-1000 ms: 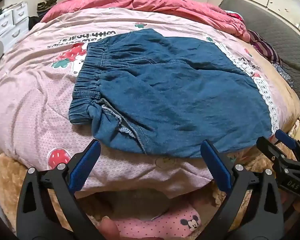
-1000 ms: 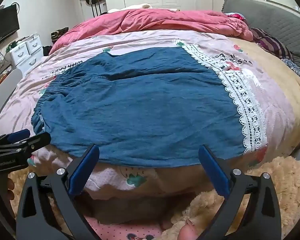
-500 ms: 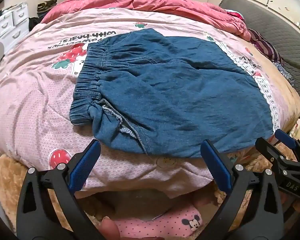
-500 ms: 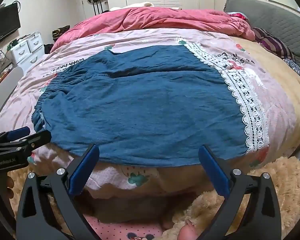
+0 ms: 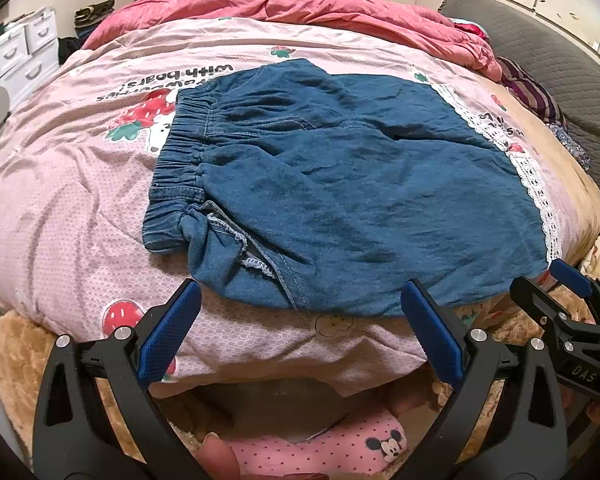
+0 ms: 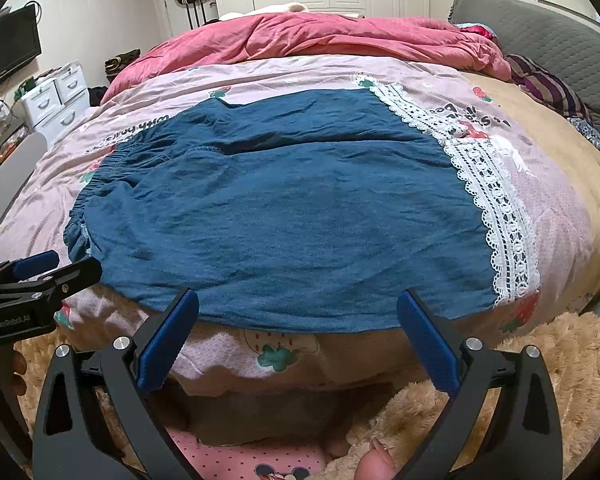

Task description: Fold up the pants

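Blue denim pants [image 5: 340, 184] lie folded in a broad flat rectangle on the pink printed quilt [image 5: 60, 200], elastic waistband at the left, near edge along the bed's front. In the right wrist view the pants [image 6: 292, 216] fill the middle. My left gripper [image 5: 300, 320] hovers open just short of the near left corner of the pants, nothing between its blue pads. Equally open and empty, my right gripper [image 6: 298, 324] hangs before the near edge. Each gripper shows in the other's view: right gripper [image 5: 568, 308], left gripper [image 6: 36, 280].
A rumpled red duvet [image 6: 320, 36] lies at the far side of the bed. A white lace strip [image 6: 496, 208] runs along the quilt right of the pants. Grey headboard cushion [image 6: 540, 32] at right, white drawers [image 6: 56, 100] at left, fluffy tan rug [image 6: 500, 380] below.
Both grippers have pulled back slightly and tilted up, so the pants sit a little lower and farther in view. The pants themselves have not moved.
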A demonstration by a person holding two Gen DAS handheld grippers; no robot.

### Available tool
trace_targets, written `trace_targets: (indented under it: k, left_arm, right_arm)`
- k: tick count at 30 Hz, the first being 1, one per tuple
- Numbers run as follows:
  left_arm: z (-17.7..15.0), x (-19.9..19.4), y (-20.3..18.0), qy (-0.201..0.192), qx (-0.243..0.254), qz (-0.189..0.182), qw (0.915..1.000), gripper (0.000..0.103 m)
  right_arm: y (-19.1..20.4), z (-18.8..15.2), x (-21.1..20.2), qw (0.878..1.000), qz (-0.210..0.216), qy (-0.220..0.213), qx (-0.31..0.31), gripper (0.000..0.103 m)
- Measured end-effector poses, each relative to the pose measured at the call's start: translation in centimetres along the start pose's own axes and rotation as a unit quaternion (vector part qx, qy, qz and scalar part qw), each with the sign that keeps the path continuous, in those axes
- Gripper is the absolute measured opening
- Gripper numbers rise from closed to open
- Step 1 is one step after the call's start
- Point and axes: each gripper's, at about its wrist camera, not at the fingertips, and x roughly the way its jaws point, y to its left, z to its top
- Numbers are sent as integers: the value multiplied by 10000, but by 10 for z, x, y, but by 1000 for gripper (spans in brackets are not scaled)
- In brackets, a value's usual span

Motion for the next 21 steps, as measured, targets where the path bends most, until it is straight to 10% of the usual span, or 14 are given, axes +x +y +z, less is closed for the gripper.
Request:
trace_targets:
  k: [21]
  left_arm:
    - [0, -2, 0, -23, 31, 68, 10000, 94]
  right_arm:
    - [0, -1, 0, 10000, -1, -8, 0, 99]
